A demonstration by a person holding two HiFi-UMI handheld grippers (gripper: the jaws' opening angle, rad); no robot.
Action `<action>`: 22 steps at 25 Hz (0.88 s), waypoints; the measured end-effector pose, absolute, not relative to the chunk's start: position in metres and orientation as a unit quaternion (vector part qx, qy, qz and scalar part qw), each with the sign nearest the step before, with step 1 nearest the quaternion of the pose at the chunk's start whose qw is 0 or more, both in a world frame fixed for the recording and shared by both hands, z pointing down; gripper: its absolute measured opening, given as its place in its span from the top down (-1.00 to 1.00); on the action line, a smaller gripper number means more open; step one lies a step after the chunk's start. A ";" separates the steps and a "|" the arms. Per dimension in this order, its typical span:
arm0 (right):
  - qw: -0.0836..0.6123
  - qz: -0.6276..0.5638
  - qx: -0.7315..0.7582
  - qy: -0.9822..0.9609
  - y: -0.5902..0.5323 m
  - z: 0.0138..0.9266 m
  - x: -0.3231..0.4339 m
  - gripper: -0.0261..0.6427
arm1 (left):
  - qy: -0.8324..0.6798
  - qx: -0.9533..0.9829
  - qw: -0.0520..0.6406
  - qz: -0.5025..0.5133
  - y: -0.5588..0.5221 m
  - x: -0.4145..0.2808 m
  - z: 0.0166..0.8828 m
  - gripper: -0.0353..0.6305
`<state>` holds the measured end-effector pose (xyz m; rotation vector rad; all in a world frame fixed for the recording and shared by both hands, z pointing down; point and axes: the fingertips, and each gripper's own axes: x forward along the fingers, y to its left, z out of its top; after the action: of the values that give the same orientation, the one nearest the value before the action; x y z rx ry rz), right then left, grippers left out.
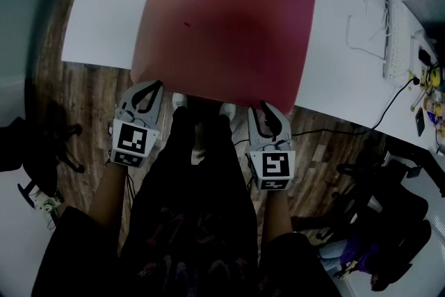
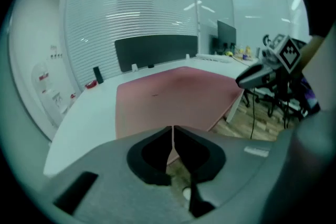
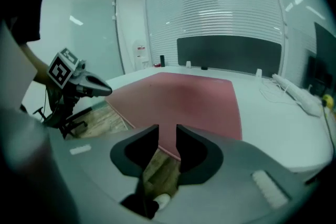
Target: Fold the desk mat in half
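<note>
Lying flat: desk mat (image 1: 222, 24) | left hand-held gripper (image 2: 172, 129) pinches near corner | right hand-held gripper (image 3: 167, 132) straddles edge, released

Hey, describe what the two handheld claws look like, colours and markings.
Both are light grey plastic. The left claw and right claw each have two black-lined jaws curving to a tip. Each carries a cube with black-and-white square markers. The person wears dark clothes.
</note>
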<state>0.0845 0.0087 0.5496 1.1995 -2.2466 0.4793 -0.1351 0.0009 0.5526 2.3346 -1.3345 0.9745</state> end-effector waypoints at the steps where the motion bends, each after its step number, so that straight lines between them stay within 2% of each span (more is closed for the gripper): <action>1: 0.290 0.161 0.433 -0.838 0.011 0.552 0.081 0.54 | -0.445 0.810 0.117 0.363 0.003 -0.132 0.555 0.81; 5: 0.357 0.105 0.390 -0.842 0.018 0.564 0.072 0.24 | -0.376 0.819 0.055 0.430 0.015 -0.121 0.568 0.45; 9: 0.405 0.047 0.358 -0.840 0.022 0.576 0.067 0.06 | -0.346 0.812 0.007 0.470 0.017 -0.121 0.580 0.17; 12: 0.433 0.015 0.341 -0.834 0.022 0.583 0.064 0.03 | -0.327 0.801 -0.044 0.500 0.017 -0.121 0.589 0.14; 15: 0.437 0.015 0.340 -0.833 0.019 0.587 0.062 0.02 | -0.320 0.793 -0.067 0.514 0.015 -0.121 0.594 0.14; 18: 0.434 0.015 0.348 -0.831 0.015 0.587 0.063 0.05 | -0.316 0.788 -0.083 0.521 0.012 -0.120 0.598 0.30; 22: 0.437 0.005 0.352 -0.828 0.015 0.588 0.062 0.07 | -0.318 0.788 -0.088 0.519 0.012 -0.121 0.599 0.33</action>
<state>0.0617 0.0153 0.5880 0.8749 -2.0584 0.0117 -0.1206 0.0118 0.5992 2.6260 -1.0590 1.7300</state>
